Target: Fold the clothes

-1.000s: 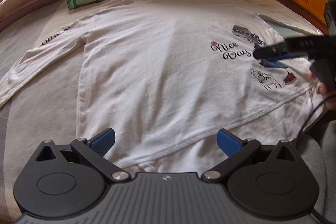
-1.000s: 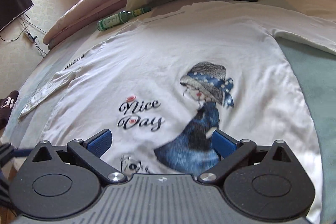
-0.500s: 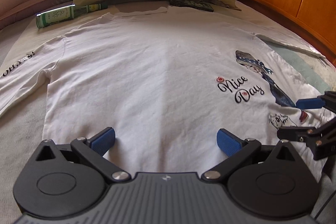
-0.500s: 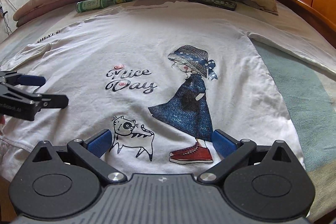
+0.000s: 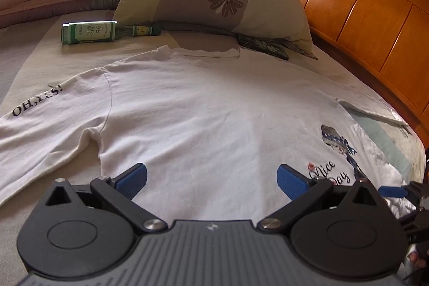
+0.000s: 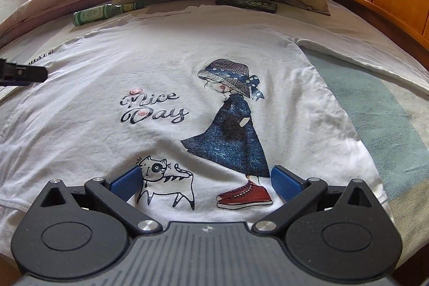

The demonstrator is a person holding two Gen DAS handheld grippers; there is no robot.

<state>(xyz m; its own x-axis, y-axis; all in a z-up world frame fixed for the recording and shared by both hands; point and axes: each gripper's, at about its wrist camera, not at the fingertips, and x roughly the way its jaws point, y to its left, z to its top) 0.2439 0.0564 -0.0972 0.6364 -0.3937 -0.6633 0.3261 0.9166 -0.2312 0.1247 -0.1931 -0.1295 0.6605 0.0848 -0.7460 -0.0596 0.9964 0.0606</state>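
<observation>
Your white long-sleeved printed cotton shirt (image 6: 187, 66) lies flat, sleeves spread, ready for folding. Your left gripper (image 5: 211, 178) and right gripper (image 6: 206, 178) sit low at its near hem, jaws apart and holding nothing, probably to pinch that edge.

**White shirt lying spread out on the bed**

You are looking at a white long-sleeved shirt (image 6: 187, 66) lying flat, front up, collar toward the pillow. It is showing a "Nice Day" script, a girl in a blue dress and a small cat near the hem. One sleeve, reading "OH,YES!", is stretching out sideways; the other is angling off opposite.
</observation>
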